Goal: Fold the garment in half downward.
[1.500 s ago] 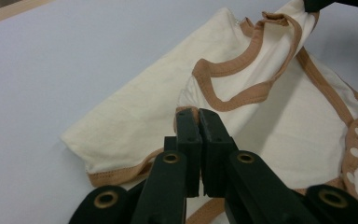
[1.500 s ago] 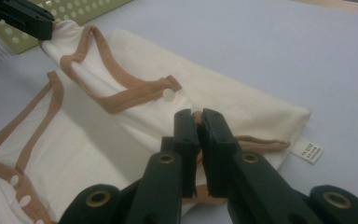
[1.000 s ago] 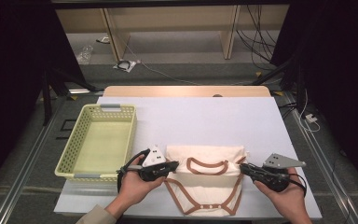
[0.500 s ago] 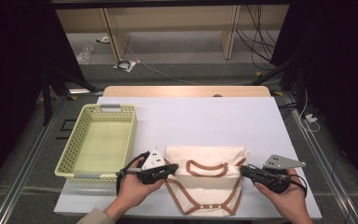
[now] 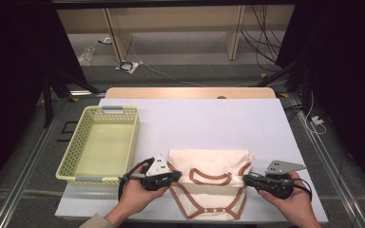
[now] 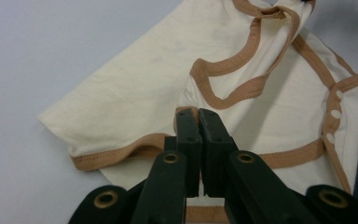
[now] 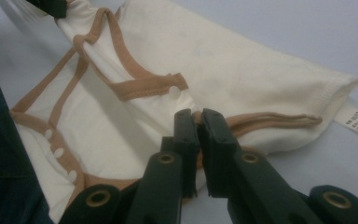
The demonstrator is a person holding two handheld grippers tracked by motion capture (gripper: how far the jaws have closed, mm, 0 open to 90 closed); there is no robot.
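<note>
A cream baby bodysuit (image 5: 209, 164) with brown trim lies near the front edge of the white table (image 5: 195, 123), its snap end toward the person. My left gripper (image 5: 178, 176) pinches the brown-trimmed edge on the garment's left side, jaws shut on the bodysuit (image 6: 158, 79) around the trim. My right gripper (image 5: 244, 179) is shut on the matching trimmed edge at the right side, with the bodysuit (image 7: 223, 65) spread beyond its jaws. A white label (image 7: 356, 120) sticks out from the garment's far hem.
A pale yellow plastic basket (image 5: 100, 142) stands empty at the table's left. White tabletop stretches behind the garment. Beyond the table's far edge are a wooden frame, the floor and cables (image 5: 133, 66).
</note>
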